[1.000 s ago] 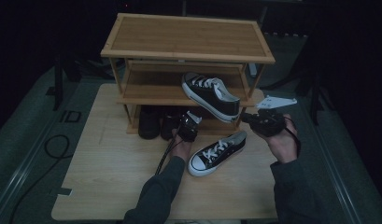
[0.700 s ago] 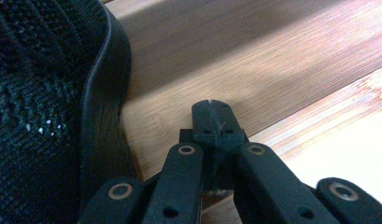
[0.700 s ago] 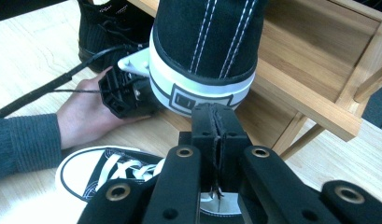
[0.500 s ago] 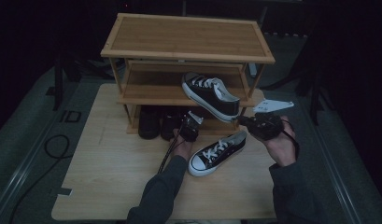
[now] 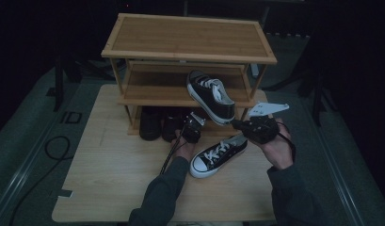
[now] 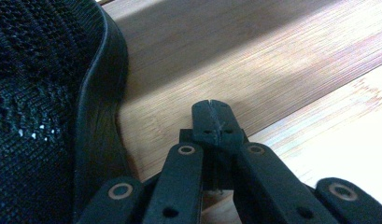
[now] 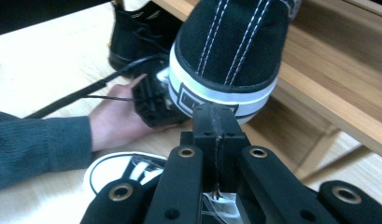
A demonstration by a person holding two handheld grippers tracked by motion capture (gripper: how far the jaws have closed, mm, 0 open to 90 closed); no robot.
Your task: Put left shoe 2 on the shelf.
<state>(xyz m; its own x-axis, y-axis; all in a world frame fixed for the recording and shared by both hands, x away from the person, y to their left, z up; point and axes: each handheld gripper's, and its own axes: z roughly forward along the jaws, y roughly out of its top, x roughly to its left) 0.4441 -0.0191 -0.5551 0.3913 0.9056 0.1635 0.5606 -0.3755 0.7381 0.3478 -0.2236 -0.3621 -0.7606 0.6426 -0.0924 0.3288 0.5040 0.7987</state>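
Observation:
A black sneaker [image 5: 211, 94] with white laces lies on the middle shelf of the bamboo shoe rack [image 5: 190, 35], its heel [image 7: 230, 51] hanging over the front edge. Its mate [image 5: 218, 155] lies on the table between the two hands. My right gripper [image 5: 239, 125] is shut with nothing in it. In the right gripper view its tips [image 7: 216, 116] sit just below that overhanging heel. My left gripper [image 5: 189, 123] is shut and holds nothing. It points low toward the rack's bottom level, its tips [image 6: 212, 109] beside a black mesh shoe [image 6: 39, 93].
Two dark shoes [image 5: 150, 123] [image 5: 171, 125] stand under the rack's lowest shelf. The rack's top shelf is bare. The wooden table [image 5: 110, 179] has free room at the front left. A cable [image 5: 53, 146] lies on the floor at the left.
The right gripper has crept slightly left, closer to the heel of the sneaker on the shelf. The left hand and both sneakers have stayed put.

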